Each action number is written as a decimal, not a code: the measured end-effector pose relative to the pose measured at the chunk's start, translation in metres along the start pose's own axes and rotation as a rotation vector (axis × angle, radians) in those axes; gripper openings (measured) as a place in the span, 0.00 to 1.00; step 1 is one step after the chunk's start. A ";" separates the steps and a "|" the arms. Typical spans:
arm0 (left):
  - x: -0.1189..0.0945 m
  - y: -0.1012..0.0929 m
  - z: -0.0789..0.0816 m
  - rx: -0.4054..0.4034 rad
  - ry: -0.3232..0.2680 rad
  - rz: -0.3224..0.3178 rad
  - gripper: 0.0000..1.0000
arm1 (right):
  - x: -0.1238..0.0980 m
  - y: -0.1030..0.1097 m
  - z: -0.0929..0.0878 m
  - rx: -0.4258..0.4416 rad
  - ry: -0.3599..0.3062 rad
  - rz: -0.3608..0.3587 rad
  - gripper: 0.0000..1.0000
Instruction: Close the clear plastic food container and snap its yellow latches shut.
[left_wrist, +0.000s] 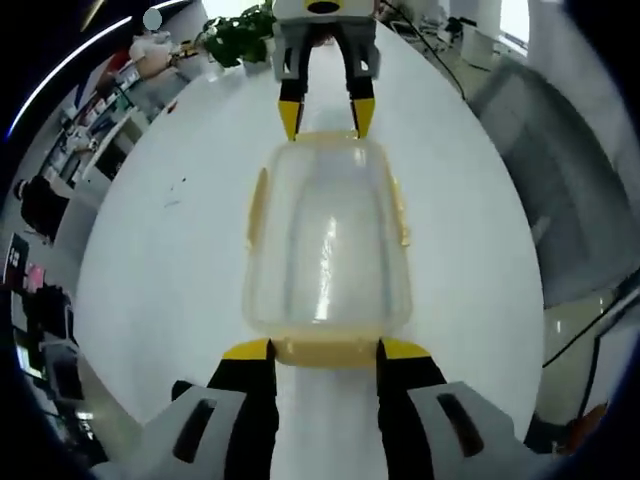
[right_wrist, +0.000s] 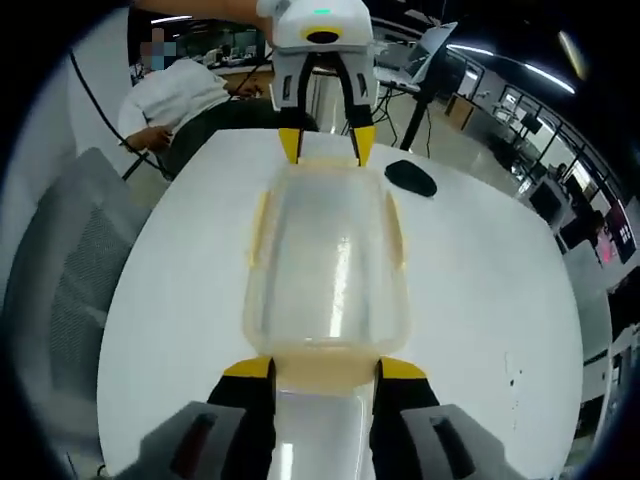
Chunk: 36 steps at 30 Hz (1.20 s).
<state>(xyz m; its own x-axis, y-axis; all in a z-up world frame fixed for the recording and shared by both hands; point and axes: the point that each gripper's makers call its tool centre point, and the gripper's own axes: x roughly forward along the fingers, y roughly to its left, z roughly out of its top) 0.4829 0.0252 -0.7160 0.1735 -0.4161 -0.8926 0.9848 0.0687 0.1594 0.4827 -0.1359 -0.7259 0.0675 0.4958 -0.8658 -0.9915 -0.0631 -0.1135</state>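
1. I see the clear plastic container (left_wrist: 328, 245), rounded-rectangular and glossy, with its lid on, sitting flat on the smooth white bench (left_wrist: 170, 270).
2. Left claw (left_wrist: 327, 349): yellow tips straddle the near yellow end latch (left_wrist: 326, 352), jaws spread to its width. Probably touching; I can't tell if they're gripping.
3. Right claw (right_wrist: 326, 368): same at the opposite end, tips on either side of that end's latch (right_wrist: 325, 368).
4. Each claw shows at the far end of the other's view.
5. Side latches (left_wrist: 257, 205) lie along the walls; snapped or not, unclear.
6. Small matte black oval object (right_wrist: 411, 178) on the bench, just beside the container. Grey mesh chair (right_wrist: 70, 260) at the bench edge.
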 end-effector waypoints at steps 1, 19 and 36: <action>0.000 0.001 0.005 0.006 -0.003 0.011 0.36 | -0.003 -0.001 -0.003 -0.003 0.004 -0.006 0.34; 0.013 -0.001 0.047 0.008 -0.025 0.012 0.36 | -0.036 0.004 -0.035 -0.006 0.035 -0.017 0.34; 0.024 -0.001 0.076 0.023 -0.027 0.015 0.36 | -0.052 0.005 -0.063 0.005 0.047 -0.024 0.34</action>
<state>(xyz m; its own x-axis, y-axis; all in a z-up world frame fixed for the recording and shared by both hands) 0.4858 -0.0543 -0.7056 0.1878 -0.4394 -0.8785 0.9817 0.0539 0.1828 0.4817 -0.2167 -0.7120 0.0966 0.4556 -0.8849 -0.9901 -0.0472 -0.1324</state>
